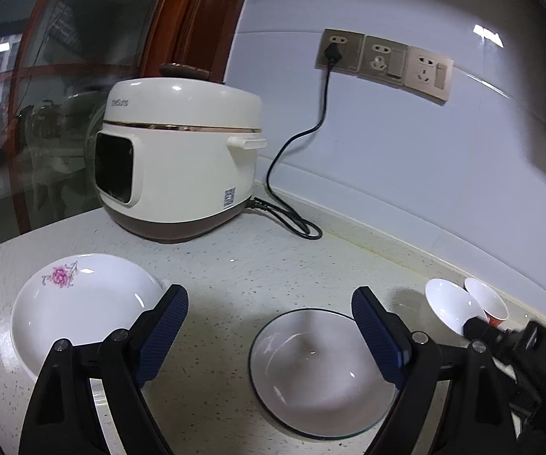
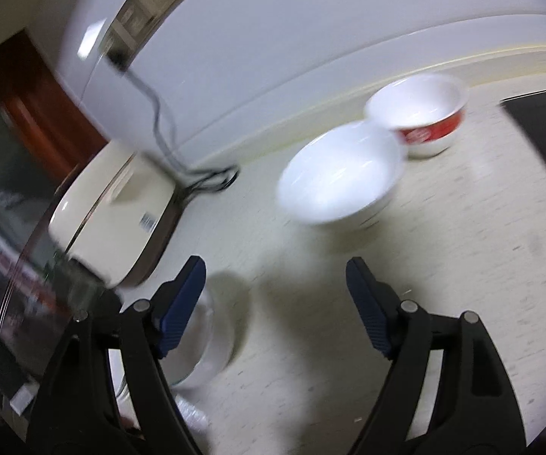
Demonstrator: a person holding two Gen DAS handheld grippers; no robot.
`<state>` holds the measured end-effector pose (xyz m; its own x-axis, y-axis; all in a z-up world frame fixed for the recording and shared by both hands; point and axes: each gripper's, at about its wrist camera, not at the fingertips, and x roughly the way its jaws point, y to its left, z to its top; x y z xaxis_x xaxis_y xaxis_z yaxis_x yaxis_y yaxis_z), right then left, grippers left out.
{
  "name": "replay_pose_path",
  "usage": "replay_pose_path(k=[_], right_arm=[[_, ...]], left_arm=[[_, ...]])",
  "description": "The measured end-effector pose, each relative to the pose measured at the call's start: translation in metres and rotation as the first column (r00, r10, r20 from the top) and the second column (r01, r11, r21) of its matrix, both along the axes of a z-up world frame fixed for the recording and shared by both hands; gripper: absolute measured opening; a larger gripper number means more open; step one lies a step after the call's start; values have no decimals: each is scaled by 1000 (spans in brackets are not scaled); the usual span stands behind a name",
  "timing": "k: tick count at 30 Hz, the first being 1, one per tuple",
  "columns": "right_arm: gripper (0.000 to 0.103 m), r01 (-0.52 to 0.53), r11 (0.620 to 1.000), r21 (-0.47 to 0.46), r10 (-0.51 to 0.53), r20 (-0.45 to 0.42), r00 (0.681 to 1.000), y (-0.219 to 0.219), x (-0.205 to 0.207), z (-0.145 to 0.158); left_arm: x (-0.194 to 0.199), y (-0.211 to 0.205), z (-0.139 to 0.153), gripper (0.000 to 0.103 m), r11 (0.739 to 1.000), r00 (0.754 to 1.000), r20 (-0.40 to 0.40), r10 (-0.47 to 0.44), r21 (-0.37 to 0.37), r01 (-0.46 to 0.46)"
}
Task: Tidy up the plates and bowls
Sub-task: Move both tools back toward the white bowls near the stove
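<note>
My left gripper (image 1: 271, 305) stands open over the speckled counter (image 1: 235, 265), nothing between its blue pads. A white plate with a pink flower (image 1: 79, 303) lies to its left. A clear plate with a dark rim (image 1: 310, 375) lies to its lower right. Farther right a plain white bowl (image 1: 449, 307) touches a smaller bowl with a red band (image 1: 487, 299). The right wrist view is blurred. There my right gripper (image 2: 274, 276) is open and empty, short of the white bowl (image 2: 339, 180), with the red-banded bowl (image 2: 420, 113) behind it. The clear plate (image 2: 212, 337) sits under its left finger.
A cream rice cooker (image 1: 178, 159) stands at the back left, its black cord (image 1: 291, 151) running across the counter to wall sockets (image 1: 382, 60). A glass door with a wooden frame (image 1: 45, 94) is on the left. A dark panel (image 2: 538, 113) borders the counter at the right.
</note>
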<state>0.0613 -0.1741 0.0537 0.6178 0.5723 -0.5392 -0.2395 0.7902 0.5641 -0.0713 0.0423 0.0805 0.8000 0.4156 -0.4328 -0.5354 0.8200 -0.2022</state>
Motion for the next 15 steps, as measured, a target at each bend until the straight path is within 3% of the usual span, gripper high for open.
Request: replay_pose_path(k=[6, 15], right_arm=[[80, 113, 994, 11, -113, -18, 993, -25, 14, -6], [80, 171, 985, 17, -170, -40, 985, -45, 18, -13]], left_arm=[[6, -11, 2, 89, 998, 998, -11, -64, -3, 64], [21, -43, 25, 89, 974, 975, -67, -212, 72, 216]])
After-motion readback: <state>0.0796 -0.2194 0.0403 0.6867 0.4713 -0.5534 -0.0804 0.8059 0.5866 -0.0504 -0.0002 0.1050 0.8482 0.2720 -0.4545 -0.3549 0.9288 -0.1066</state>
